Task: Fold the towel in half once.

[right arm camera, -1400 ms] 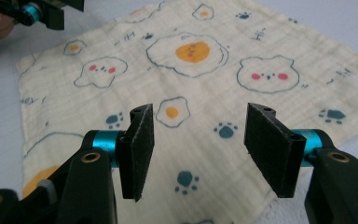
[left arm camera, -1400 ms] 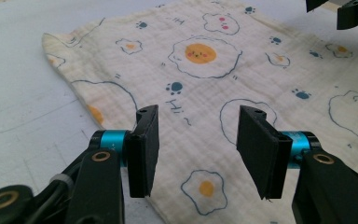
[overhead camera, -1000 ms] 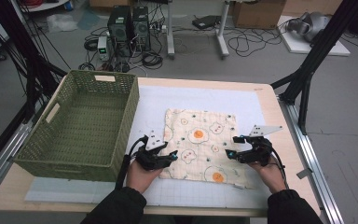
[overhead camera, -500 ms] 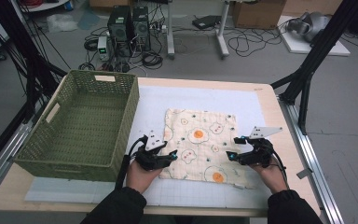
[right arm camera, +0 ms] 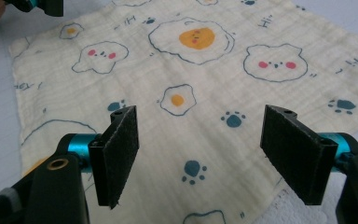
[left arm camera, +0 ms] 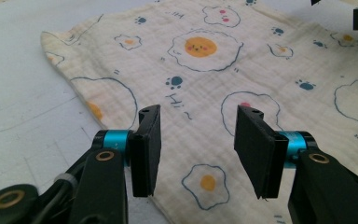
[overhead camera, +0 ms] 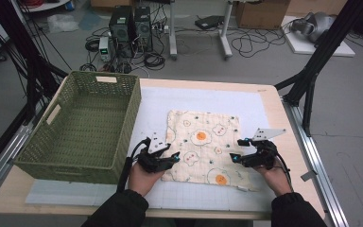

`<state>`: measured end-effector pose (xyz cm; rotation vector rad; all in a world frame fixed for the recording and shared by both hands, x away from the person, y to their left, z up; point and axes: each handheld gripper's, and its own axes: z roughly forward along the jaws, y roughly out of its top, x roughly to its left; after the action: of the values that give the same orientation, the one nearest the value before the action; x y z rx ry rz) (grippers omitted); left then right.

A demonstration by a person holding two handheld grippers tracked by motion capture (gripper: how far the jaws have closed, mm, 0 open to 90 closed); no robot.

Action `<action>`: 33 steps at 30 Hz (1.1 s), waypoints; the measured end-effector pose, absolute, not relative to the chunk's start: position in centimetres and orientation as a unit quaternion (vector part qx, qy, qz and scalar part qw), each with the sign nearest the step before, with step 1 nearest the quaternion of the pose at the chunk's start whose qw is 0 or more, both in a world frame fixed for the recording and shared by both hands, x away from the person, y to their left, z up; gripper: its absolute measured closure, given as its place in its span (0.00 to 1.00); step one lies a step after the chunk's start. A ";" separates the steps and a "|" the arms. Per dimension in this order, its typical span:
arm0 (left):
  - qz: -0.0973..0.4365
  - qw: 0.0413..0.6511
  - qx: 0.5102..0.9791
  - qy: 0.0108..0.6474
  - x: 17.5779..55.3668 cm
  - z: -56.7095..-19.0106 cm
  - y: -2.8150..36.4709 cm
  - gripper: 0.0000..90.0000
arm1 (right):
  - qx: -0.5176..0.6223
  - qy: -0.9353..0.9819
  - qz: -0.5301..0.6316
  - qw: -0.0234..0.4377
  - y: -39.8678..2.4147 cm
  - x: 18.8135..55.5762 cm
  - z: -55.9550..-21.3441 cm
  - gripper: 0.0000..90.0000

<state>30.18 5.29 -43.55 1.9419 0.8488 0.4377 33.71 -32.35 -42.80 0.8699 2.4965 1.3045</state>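
White matting covers the surface (overhead camera: 194,101), bearing one egg-print cloth (overhead camera: 207,142) at centre, one green basket (overhead camera: 82,124) left; left claw (overhead camera: 176,156) and right claw (overhead camera: 235,156), both spread, flank the cloth's lower corners, the left having just narrowed slightly.

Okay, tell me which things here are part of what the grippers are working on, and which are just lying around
In the job:
- printed cloth
- left gripper, open at the cloth's left edge
- right gripper, open at its right edge

Just lying about:
- green woven basket
- computer towers on the floor
- cables
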 end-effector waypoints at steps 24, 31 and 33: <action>0.187 0.464 0.744 0.444 38.9 -40.8 3.6 0.70 | 0.328 0.837 0.424 0.110 -34.7 41.3 -39.8 0.60; 0.175 0.421 0.746 0.485 41.0 -43.2 3.7 0.74 | 0.364 0.833 0.404 0.106 -34.4 43.2 -42.3 0.60; 0.176 0.410 0.749 0.490 41.2 -43.6 3.6 0.75 | 0.367 0.836 0.393 0.112 -34.0 43.4 -42.9 0.61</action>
<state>41.25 3.63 -43.65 1.8858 1.2352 0.4422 43.43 -34.01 -42.86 1.0762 2.4538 1.1546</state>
